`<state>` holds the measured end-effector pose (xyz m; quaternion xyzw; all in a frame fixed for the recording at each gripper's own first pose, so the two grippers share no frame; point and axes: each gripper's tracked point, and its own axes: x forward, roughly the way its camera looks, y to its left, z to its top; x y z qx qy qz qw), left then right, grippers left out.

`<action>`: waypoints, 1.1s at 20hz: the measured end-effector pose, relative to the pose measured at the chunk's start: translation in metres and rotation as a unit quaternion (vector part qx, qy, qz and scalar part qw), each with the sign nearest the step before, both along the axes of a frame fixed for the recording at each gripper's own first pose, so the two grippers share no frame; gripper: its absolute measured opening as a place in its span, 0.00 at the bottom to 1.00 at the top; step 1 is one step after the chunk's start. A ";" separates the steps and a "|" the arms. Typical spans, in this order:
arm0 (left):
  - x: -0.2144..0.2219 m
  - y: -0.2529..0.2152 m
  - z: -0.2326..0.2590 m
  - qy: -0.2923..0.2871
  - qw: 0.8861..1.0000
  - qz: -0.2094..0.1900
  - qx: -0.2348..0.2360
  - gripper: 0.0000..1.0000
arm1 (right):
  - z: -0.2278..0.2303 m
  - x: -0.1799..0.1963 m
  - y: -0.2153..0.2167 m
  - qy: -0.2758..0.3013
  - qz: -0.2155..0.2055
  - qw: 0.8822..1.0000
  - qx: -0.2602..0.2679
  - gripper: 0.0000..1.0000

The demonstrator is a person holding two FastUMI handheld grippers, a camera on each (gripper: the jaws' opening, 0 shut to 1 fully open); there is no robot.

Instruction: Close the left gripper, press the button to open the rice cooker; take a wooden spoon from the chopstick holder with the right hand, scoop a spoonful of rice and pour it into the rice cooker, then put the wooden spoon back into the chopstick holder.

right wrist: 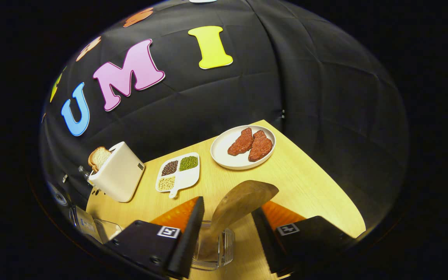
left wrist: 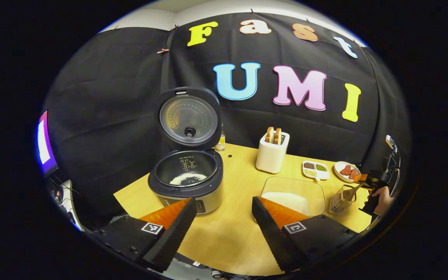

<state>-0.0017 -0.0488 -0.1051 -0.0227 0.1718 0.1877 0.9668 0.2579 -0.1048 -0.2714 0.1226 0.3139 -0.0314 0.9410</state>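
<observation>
In the left gripper view our fingers (left wrist: 185, 229) stand spread wide at the bottom of the frame, pinching nothing, with bare wooden surface (left wrist: 228, 233) between them. The left gripper (left wrist: 220, 223) hangs low over that surface. Just beyond its left finger, at centre left, sits the rice cooker (left wrist: 187, 181) with its lid (left wrist: 189, 116) swung upright and a little rice (left wrist: 187, 179) in the pot. Behind the right finger lies a clear rice container (left wrist: 294, 194), and beside it to the right stands the wire chopstick holder (left wrist: 341, 200). At the far right edge we see a hand (left wrist: 381, 198) holding the right gripper (left wrist: 364, 179) just above that holder. Further back stand a toaster (left wrist: 272, 151), a divided dish of beans (left wrist: 315, 170) and a plate of meat (left wrist: 346, 170).

In the right gripper view the right gripper's fingers (right wrist: 193, 233) are apart at the bottom centre, and the wooden spoon (right wrist: 239, 206) rises between them, bowl up, its handle standing in the chopstick holder below. We cannot tell whether the fingers touch the spoon. The plate sits upper centre, the bean dish and toaster to the left.
</observation>
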 end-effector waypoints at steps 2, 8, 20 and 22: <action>0.001 -0.009 0.000 0.002 1.000 -0.003 0.003 0.97 | 0.002 0.002 0.003 -0.007 0.002 1.000 0.009 0.54; 0.010 -0.029 -0.001 0.004 1.000 -0.025 0.007 0.97 | 0.012 -0.001 0.024 -0.003 0.012 0.999 0.044 0.22; 0.019 -0.013 0.001 -0.008 0.998 -0.067 -0.006 0.97 | 0.078 -0.012 0.034 -0.073 0.025 0.997 0.021 0.14; 0.020 0.001 0.004 -0.015 0.997 -0.072 -0.008 0.97 | 0.097 -0.020 0.040 -0.088 0.027 0.996 0.016 0.14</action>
